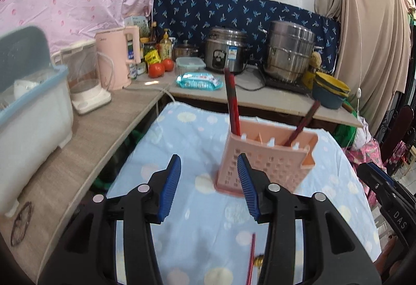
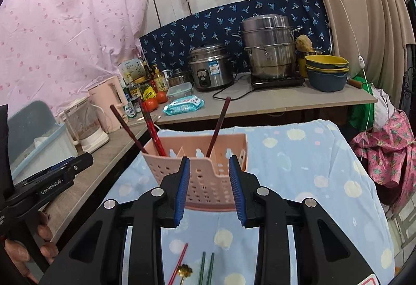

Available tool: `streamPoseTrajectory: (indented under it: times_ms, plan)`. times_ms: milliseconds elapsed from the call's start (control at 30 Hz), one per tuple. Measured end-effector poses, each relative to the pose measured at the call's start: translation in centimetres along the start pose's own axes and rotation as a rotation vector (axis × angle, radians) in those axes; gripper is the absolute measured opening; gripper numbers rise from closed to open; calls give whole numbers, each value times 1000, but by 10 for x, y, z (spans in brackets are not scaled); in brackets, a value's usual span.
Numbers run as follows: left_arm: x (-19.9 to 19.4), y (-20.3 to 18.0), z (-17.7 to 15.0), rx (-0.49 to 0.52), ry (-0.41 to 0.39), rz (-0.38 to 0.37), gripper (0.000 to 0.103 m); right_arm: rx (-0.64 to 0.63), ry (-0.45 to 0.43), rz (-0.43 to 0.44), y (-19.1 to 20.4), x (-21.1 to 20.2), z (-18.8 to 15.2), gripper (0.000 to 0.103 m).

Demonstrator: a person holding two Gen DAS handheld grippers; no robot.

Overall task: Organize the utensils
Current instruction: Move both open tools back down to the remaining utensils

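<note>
A pink perforated utensil holder (image 1: 267, 160) (image 2: 205, 168) stands on a table under a blue spotted cloth (image 1: 197, 144). Dark red chopsticks (image 1: 232, 102) (image 2: 150, 126) stand in its left compartment and one more (image 2: 219, 126) leans in another. My left gripper (image 1: 209, 168) is open and empty, just left of the holder. My right gripper (image 2: 209, 170) is open and empty, right in front of the holder. On the cloth below lie a red chopstick (image 2: 179, 264) (image 1: 251, 259), two green chopsticks (image 2: 206, 269) and a gold spoon (image 2: 185, 272).
A wooden counter (image 1: 85, 154) on the left bears a dish box (image 1: 31, 113), a blender and a pink kettle (image 1: 117, 58). The back counter holds tomatoes, bottles, a wipes pack (image 1: 199, 80), a rice cooker (image 1: 226, 50), a steel steamer pot (image 1: 288, 53) and stacked bowls (image 1: 330, 92).
</note>
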State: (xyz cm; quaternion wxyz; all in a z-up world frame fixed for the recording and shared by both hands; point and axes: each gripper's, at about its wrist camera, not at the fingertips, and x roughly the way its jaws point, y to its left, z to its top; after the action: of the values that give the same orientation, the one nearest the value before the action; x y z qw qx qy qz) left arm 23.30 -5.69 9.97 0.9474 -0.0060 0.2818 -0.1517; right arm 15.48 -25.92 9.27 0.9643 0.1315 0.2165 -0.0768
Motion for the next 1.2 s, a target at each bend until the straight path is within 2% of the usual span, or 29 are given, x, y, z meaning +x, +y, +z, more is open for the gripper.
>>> streamPoseTrajectory:
  times_ms: [367, 633, 933, 1200]
  plan:
    - [-23, 2, -85, 38, 128, -1, 43, -59, 108, -34, 7, -46, -81, 31]
    - [-32, 4, -143, 25, 234, -12, 43, -92, 187, -69, 16, -73, -146, 31]
    - [-41, -2, -189, 47, 302, -8, 43, -42, 312, -71, 11, -80, -205, 31]
    - [-45, -5, -207, 41, 335, -18, 43, -26, 353, -55, 13, -78, -225, 31]
